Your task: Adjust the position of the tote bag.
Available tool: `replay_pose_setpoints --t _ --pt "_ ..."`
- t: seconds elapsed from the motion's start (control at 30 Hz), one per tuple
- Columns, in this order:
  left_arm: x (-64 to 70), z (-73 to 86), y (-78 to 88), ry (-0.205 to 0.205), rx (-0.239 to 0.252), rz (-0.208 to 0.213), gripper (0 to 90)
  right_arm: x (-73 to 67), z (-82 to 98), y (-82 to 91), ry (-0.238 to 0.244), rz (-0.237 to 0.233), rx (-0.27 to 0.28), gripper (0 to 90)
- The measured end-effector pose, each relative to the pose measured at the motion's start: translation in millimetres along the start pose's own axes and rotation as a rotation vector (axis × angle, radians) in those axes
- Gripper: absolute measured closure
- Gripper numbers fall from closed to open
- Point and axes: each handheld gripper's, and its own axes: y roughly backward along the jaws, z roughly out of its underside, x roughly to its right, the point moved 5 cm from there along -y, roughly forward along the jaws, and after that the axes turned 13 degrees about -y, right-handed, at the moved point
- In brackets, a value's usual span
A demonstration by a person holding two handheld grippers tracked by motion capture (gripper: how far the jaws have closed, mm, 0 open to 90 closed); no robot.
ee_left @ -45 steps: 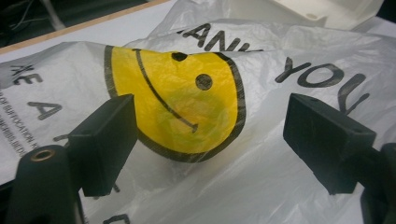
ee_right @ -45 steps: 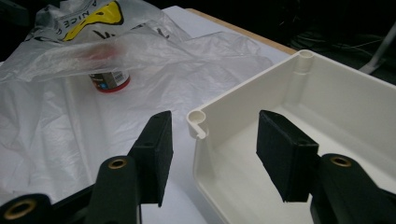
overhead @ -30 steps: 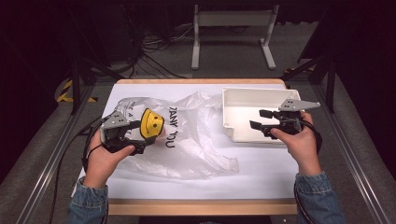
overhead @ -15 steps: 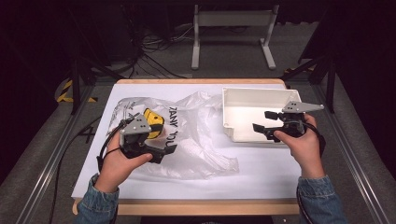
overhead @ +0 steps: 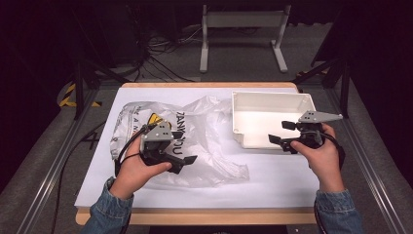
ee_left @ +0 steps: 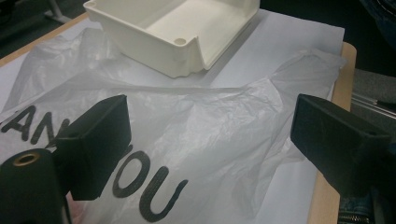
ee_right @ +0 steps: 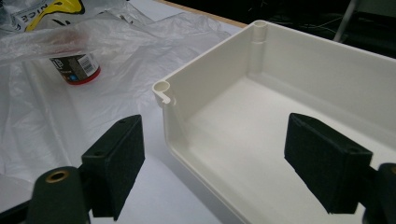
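Left tongs [overhead: 187, 163] above plastic bag [overhead: 209, 126]

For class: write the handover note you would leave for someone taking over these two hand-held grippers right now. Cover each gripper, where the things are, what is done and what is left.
Left gripper: open, holding nothing, poised over the plastic bag near its printed lettering.
Right gripper: jaws have just been opening, nothing between them, at the front edge of the white bin.
Bag lies flat on the paper-covered table, left of the bin. A red-labelled container lies inside the bag.
Done: nothing is in the bin yet.
Left: probably get the container out of the bag and into the bin.
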Motion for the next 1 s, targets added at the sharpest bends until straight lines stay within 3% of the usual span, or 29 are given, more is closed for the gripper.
replay_pose_setpoints --t 0.33,0.53,0.63,0.73,1.0 --pt "8.9 -6.3 -19.6 -0.041 -0.004 0.061 11.7 3.6 6.7 5.8 -0.010 0.018 -0.006 19.2" --pt "12.5 -5.6 -29.8 -0.059 -0.020 0.075 5.9 4.1 9.4 6.8 -0.008 0.025 -0.012 18.4" --pt "10.0 -1.1 -34.2 -0.077 -0.058 0.048 3.1 4.1 9.8 6.2 -0.008 0.027 -0.015 18.1" --pt "6.5 2.9 -37.0 -0.061 -0.078 0.016 2.0 5.2 10.8 4.2 -0.002 0.029 -0.027 17.8" --pt "-2.5 13.8 -41.0 -0.069 -0.152 -0.041 3.0 6.8 12.6 1.5 0.000 0.037 -0.042 17.8"
